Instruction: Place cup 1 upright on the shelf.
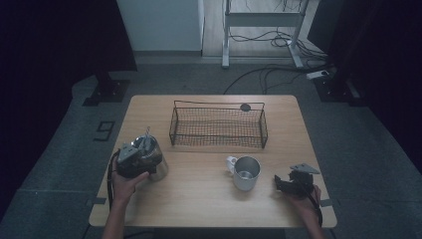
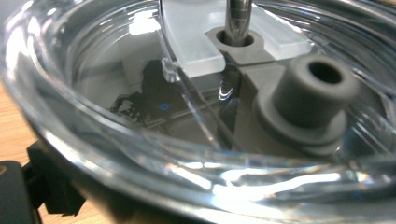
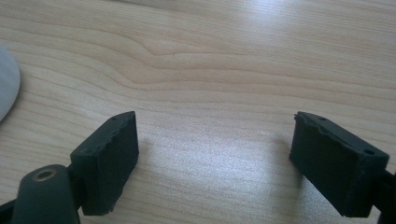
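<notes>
A steel tumbler (image 1: 156, 168) with a clear lid (image 2: 140, 93), a metal straw (image 2: 237, 18) and a grey stopper (image 2: 310, 93) stands at the table's left. My left gripper (image 1: 143, 155) reaches in from the side at lid height, shut on the tumbler's top. One black jaw shows under the rim at the lower left of the left gripper view. A metal mug (image 1: 246, 173) with a white handle stands right of centre. My right gripper (image 1: 278, 183) (image 3: 215, 154) rests low over the wood to the mug's right, open, with nothing between its jaws.
A dark wire basket (image 1: 218, 127) stands at the back middle of the wooden table (image 1: 199, 204), with a small black disc (image 1: 245, 107) behind it. A pale curved edge, likely the mug (image 3: 5, 88), shows at the left of the right gripper view.
</notes>
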The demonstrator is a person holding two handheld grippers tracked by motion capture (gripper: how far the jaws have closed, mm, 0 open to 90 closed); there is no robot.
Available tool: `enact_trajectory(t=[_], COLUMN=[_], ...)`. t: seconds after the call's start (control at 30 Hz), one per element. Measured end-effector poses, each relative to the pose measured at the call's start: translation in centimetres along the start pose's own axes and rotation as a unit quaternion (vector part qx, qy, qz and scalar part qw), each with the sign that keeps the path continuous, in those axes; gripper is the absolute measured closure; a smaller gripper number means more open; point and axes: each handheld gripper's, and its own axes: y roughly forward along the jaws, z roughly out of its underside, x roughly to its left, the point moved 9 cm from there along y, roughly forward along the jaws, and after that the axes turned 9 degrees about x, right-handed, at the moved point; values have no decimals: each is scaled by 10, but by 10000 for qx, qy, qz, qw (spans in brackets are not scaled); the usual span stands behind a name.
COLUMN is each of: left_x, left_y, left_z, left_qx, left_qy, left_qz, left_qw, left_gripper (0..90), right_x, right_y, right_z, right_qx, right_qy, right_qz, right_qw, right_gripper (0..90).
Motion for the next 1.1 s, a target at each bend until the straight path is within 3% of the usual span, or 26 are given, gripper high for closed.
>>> enact_trajectory(t=[0.37, 0.67, 0.8, 0.9, 0.97, 1.1], left_x=[-2, -15, -22, -25, -27, -28], left_y=[-21, -26, -25, -22, -20, -19], left_z=[-14, -20, -21, -21, -21, -21], left_qx=[-291, -352, -328, -299, -286, -275], left_qy=[-20, 22, 121, 68, 35, -60], left_qz=[91, 211, 177, 208, 71, -2], left_qw=[9995, 9992, 9992, 9993, 9996, 9996], left_gripper=[35, 36, 36, 35, 36, 36], right_x=[0, 0, -1, -1, -1, -1], right_y=[0, 0, 0, 0, 0, 0], right_z=[0, 0, 0, 0, 0, 0], right_qx=[0, 3, -2, -9, -12, -14], right_qy=[0, 4, 33, 37, 39, 43], right_qz=[-1, 6, 21, 16, 16, 16], right_qw=[10000, 10000, 10000, 10000, 10000, 10000], right_gripper=[151, 155, 162, 163, 165, 165])
